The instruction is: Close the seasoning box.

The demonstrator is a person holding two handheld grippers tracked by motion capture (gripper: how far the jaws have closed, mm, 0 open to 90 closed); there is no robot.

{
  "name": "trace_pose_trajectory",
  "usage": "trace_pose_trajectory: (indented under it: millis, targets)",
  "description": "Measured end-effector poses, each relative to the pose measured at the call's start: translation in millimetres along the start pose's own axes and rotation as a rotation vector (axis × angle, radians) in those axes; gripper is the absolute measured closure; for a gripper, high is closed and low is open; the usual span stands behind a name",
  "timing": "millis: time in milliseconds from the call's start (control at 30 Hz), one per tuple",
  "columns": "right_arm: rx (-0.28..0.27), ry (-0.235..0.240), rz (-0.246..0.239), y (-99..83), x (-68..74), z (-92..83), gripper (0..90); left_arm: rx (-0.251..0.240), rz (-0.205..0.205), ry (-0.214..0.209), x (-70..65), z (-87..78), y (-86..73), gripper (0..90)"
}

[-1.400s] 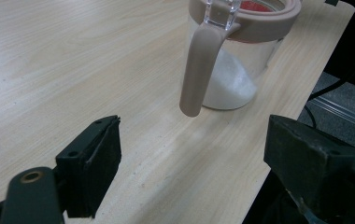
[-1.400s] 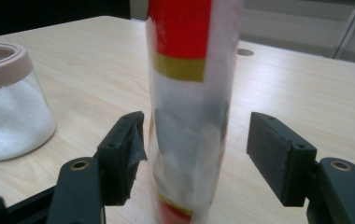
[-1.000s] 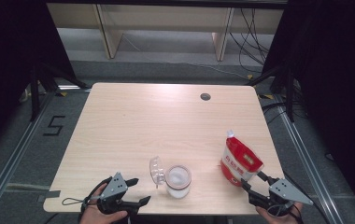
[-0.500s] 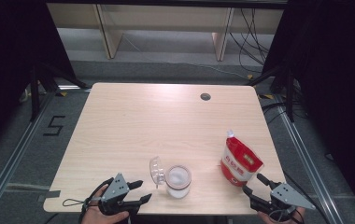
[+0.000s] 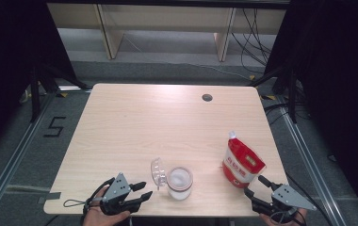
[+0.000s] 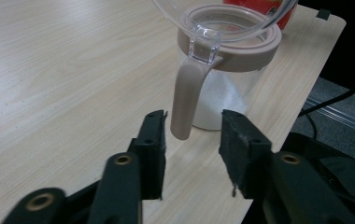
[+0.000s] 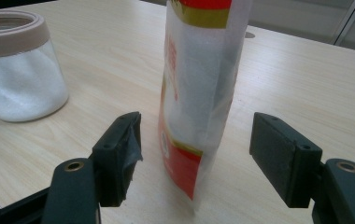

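While the left gripper (image 6: 192, 144), jaws just closing, flanks the jar (image 6: 227, 70) handle without touching, the right gripper (image 7: 196, 149) stands open around the pouch (image 7: 199, 79), gripping nothing.

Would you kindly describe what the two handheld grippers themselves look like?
Both are black two-jaw tools. The left gripper and right gripper each carry a grey three-cornered plate on top. A thin black cable loops from the left one. Close up, the jaws end in blocky black pads, on arms with brass-coloured rivets.
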State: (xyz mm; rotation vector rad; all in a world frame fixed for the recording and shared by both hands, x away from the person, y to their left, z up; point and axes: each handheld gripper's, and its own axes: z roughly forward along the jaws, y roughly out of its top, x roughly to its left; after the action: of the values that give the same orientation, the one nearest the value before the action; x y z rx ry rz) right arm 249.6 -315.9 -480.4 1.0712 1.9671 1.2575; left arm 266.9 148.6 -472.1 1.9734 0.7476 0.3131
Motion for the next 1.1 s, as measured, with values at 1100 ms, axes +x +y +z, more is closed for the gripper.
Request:
trace_pose_trajectory:
  millis: [1100]
  targets:
    - [0.017,-0.002,-0.011,1.1,2.9,0.5,34.8,-0.039,0.078,-0.019,-16.5,9.8,27.8,88.1]
